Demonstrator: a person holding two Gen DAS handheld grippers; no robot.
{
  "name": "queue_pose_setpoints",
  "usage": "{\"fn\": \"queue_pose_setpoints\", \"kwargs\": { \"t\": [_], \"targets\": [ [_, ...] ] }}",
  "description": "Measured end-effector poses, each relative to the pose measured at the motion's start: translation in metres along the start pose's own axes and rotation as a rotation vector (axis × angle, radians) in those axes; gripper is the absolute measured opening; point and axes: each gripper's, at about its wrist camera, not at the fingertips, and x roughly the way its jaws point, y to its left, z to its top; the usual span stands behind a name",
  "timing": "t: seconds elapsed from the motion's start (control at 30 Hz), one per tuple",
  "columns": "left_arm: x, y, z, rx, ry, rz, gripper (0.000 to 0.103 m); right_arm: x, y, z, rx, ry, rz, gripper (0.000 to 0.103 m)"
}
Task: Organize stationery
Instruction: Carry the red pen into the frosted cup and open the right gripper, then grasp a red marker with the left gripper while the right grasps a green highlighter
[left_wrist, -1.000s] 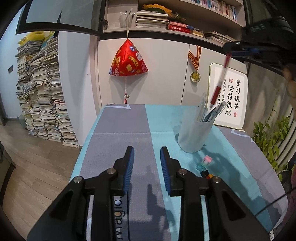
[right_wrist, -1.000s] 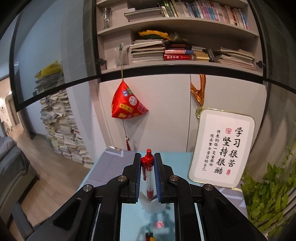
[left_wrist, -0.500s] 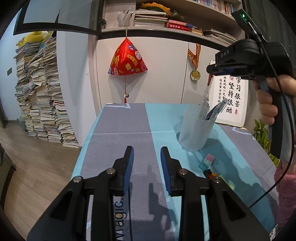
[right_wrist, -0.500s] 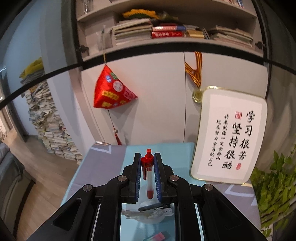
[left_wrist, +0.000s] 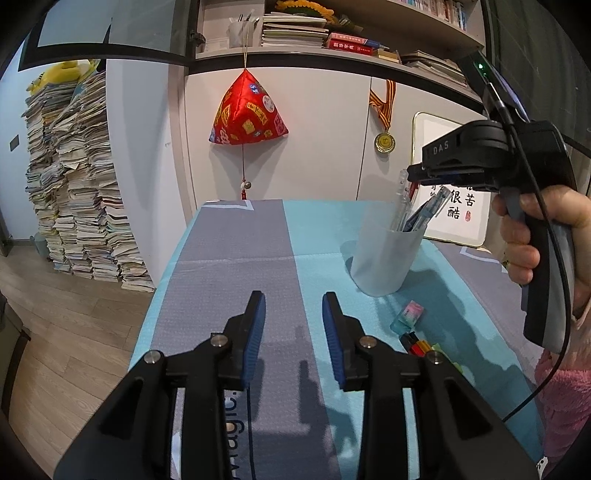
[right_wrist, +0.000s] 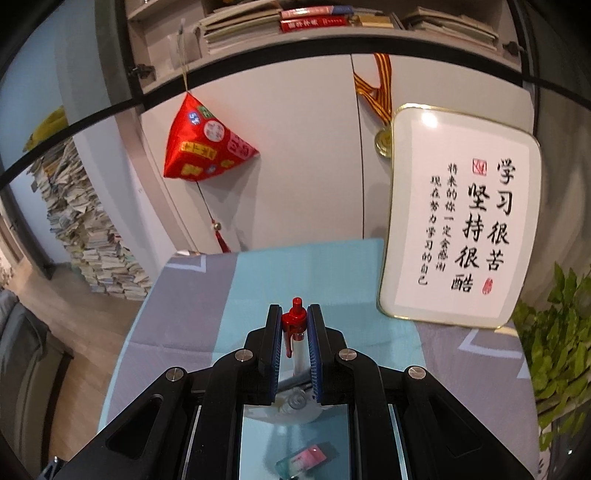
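Note:
My right gripper (right_wrist: 294, 321) is shut on a red-capped pen (right_wrist: 294, 325) held upright, its lower end down among the pens in a white cup (left_wrist: 384, 258). In the left wrist view the right gripper (left_wrist: 417, 173) hovers just above the cup's rim. The cup holds several clear and blue pens (left_wrist: 424, 214). My left gripper (left_wrist: 293, 314) is open and empty, low over the grey and teal mat (left_wrist: 236, 258), left of the cup. A pink-and-teal eraser (left_wrist: 408, 314) and some markers (left_wrist: 419, 345) lie in front of the cup.
A framed calligraphy sign (right_wrist: 461, 243) leans against the cabinet at the back right. A red ornament (left_wrist: 245, 114) and a medal (left_wrist: 384, 142) hang on the cabinet. A plant (right_wrist: 561, 332) stands right of the table. Paper stacks (left_wrist: 74, 192) stand on the floor at left.
My right gripper has come down with the red pen until its tip is inside the cup. The left gripper has stayed where it was, open.

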Motion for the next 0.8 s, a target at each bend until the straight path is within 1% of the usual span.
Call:
{"fn": "queue_pose_setpoints", "kwargs": {
  "t": [0.2,0.37,0.47,0.67,0.8],
  "targets": [
    [0.000,-0.005,-0.001,0.006,0.007,-0.003,0.032,-0.001,-0.006,-0.003,0.026,0.021,0.021,0.015],
    [-0.003,-0.008,0.000,0.001,0.012,-0.009,0.032,-0.013,-0.010,-0.007,0.029,0.015,0.026,0.015],
    [-0.004,-0.010,0.000,-0.002,0.014,-0.013,0.032,-0.026,-0.010,-0.011,0.025,0.001,0.035,0.015],
    [-0.007,-0.016,-0.002,-0.004,0.026,-0.011,0.033,-0.064,-0.013,-0.024,-0.006,-0.048,0.042,0.015],
    [-0.008,-0.021,-0.002,0.000,0.036,-0.003,0.033,-0.088,-0.015,-0.041,-0.066,-0.054,0.035,0.015]
  ]
}}
